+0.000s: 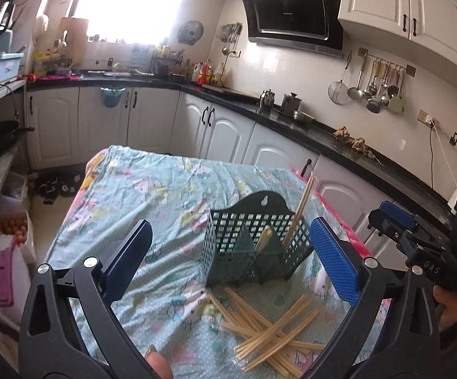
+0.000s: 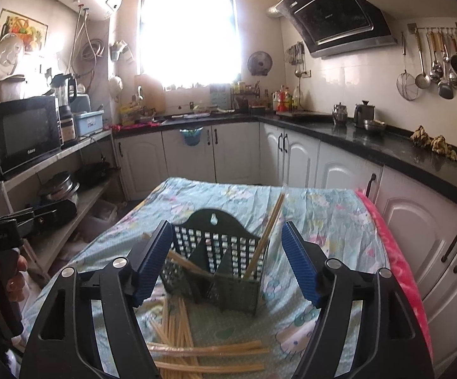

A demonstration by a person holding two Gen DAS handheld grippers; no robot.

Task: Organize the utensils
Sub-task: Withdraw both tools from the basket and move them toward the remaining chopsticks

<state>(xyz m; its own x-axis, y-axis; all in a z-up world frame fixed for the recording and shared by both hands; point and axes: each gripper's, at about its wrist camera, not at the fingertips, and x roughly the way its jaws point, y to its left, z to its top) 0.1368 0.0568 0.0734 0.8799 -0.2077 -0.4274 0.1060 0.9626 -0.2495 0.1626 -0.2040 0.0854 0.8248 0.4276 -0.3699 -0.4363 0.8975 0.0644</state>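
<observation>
In the left wrist view, the left gripper (image 1: 233, 259) hangs over a table covered with a pale blue cartoon-print cloth (image 1: 152, 195). Its jaws stand wide apart with nothing between the blue pads; a fingertip (image 1: 157, 361) shows at the bottom edge. Ahead of it, toward the right pad, a dark green slotted utensil holder (image 1: 253, 246) stands upright on the cloth. A pair of chopsticks (image 1: 299, 211) leans out of its right compartment, and another pale handle (image 1: 264, 238) pokes up from the middle one. In front of the holder, near the table's front edge, a loose heap of chopsticks (image 1: 272, 325) lies crossed on the cloth. At the far right, the right gripper (image 1: 399, 221) is seen from the side, with a hand (image 1: 449, 306) under it.

In the right wrist view, the left gripper's black body (image 2: 39, 218) and the hand (image 2: 10, 271) holding it sit at the left edge. The right gripper (image 2: 223, 265) has its jaws apart, gripping nothing, one to each side of the holder (image 2: 216, 252), which lies beyond the pads. The chopsticks standing in the holder (image 2: 268, 230) tilt to the right. Scattered chopsticks (image 2: 197, 353) lie on the cloth below. Black counters (image 2: 386, 145) run along the right wall.
</observation>
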